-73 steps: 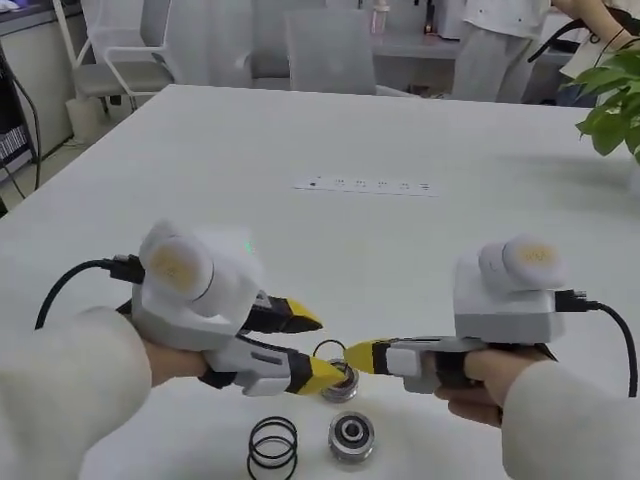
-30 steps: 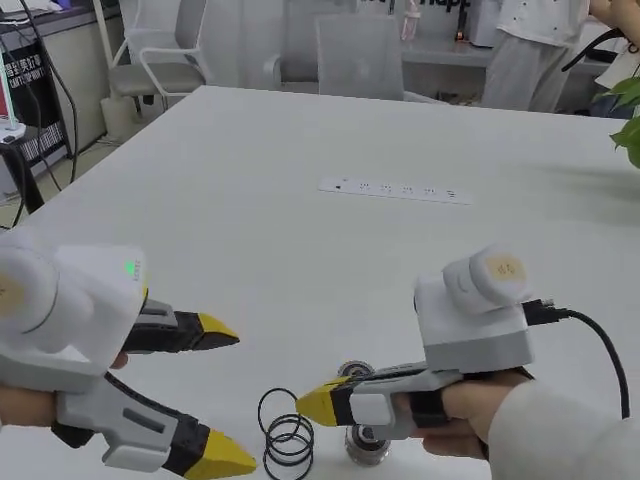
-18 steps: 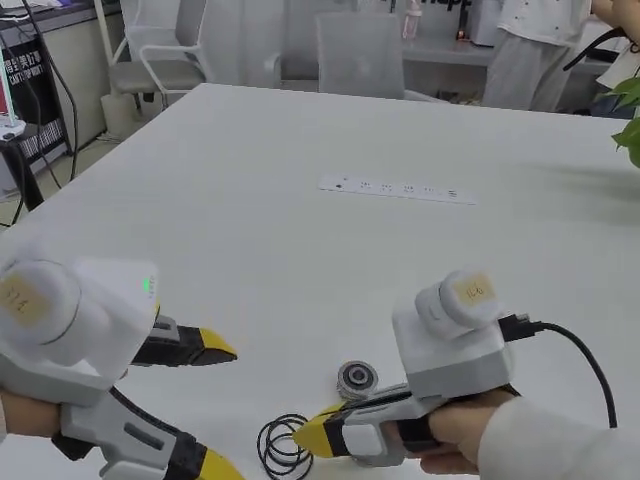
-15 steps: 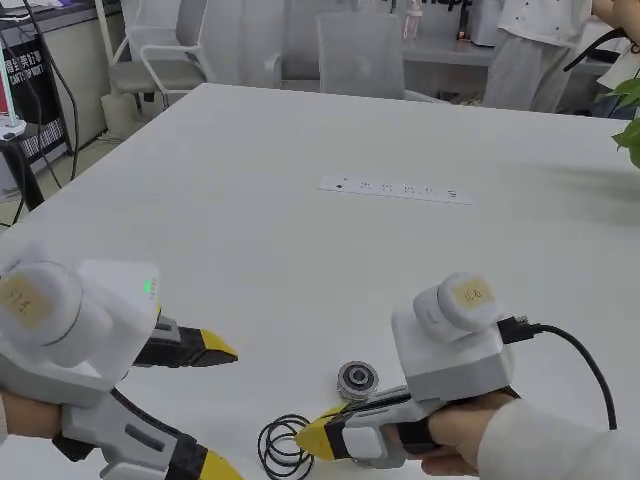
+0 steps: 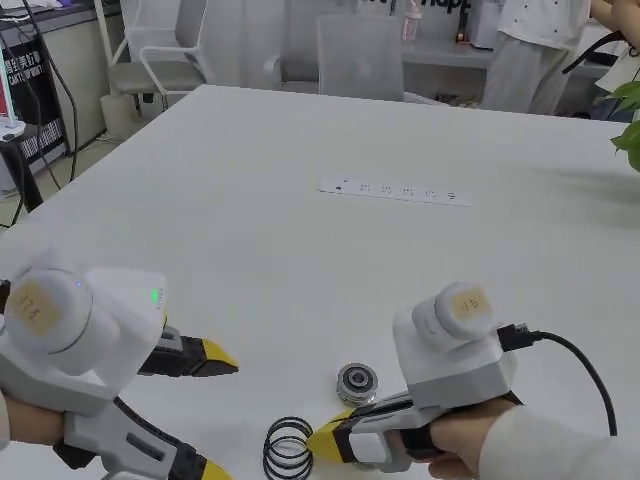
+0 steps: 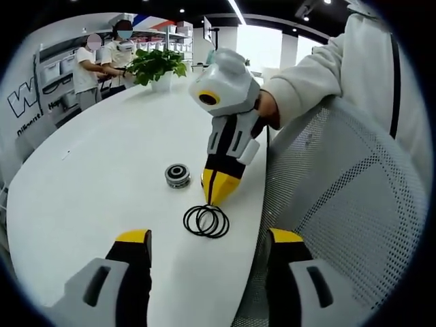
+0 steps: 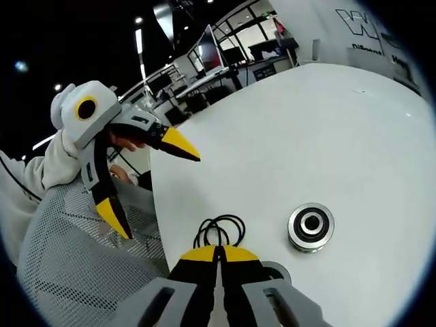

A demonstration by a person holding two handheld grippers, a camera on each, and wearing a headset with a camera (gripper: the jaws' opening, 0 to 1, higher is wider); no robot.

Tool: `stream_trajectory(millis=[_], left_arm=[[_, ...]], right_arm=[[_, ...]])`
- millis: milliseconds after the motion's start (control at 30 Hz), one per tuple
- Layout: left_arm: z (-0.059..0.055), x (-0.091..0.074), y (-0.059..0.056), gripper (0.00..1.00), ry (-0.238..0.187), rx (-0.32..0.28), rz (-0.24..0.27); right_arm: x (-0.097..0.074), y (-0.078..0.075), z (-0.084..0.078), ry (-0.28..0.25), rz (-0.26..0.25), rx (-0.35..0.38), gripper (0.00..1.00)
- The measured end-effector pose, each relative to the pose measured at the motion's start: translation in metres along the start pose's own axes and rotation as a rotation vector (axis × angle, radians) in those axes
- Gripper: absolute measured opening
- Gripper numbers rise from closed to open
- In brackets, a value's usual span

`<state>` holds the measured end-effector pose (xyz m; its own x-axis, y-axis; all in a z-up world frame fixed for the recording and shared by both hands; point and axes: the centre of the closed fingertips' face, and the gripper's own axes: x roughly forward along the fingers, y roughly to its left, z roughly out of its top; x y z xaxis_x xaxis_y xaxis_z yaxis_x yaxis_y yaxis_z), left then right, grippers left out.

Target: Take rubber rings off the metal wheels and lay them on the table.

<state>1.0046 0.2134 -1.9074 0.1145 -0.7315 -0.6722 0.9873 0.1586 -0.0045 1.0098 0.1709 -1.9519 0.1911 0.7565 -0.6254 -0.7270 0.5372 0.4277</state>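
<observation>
Several black rubber rings [image 5: 288,448] lie in an overlapping pile near the table's front edge. A bare metal wheel [image 5: 357,381] rests flat just right of them. My right gripper [image 5: 322,441] is shut, its yellow tips at the right side of the ring pile and low over the table. In the right gripper view the rings [image 7: 219,230] sit just past the shut tips [image 7: 218,253], with the wheel [image 7: 310,227] to the right. My left gripper [image 5: 210,412] is open with nothing between its fingers, left of the rings. In the left gripper view the rings [image 6: 206,221] and wheel [image 6: 178,175] lie ahead.
A white power strip [image 5: 395,189] lies mid-table on the white table [image 5: 300,230]. A mesh chair [image 6: 340,204] stands against the table's near edge. Chairs, a plant [image 5: 630,130] and people stand beyond the far side.
My right gripper has drawn back toward the near edge, baring the wheel that it partly covered. The left gripper has stayed open at the left.
</observation>
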Motion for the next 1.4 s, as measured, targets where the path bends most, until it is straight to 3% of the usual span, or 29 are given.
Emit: stream_trajectory(millis=[267, 467, 667, 1033, 1267, 1400], left_arm=[[-0.002, 0.000, 0.000, 0.65, 0.009, 0.001, -0.003], [-0.003, 0.000, 0.000, 0.65, 0.013, -0.003, -0.002], [-0.003, 0.000, 0.000, 0.65, 0.013, -0.006, 0.001], [-0.001, -0.001, 0.001, 0.65, 0.010, -0.005, 0.007], [-0.001, -0.001, 0.001, 0.65, 0.011, -0.003, 0.012], [0.002, -0.003, 0.002, 0.66, -0.002, -0.003, 0.017]], right_arm=[[0.000, 0.002, 0.001, 0.002, -0.003, -0.055, 0.03], [0.000, 0.002, 0.004, 0.007, -0.025, -0.106, 0.13], [-0.004, 0.002, 0.008, 0.000, -0.030, -0.123, 0.13], [-0.022, 0.012, 0.032, -0.073, -0.037, -0.170, 0.16], [-0.034, 0.017, 0.044, -0.101, -0.061, -0.243, 0.29], [-0.040, 0.028, 0.051, -0.121, -0.035, -0.247, 0.36]])
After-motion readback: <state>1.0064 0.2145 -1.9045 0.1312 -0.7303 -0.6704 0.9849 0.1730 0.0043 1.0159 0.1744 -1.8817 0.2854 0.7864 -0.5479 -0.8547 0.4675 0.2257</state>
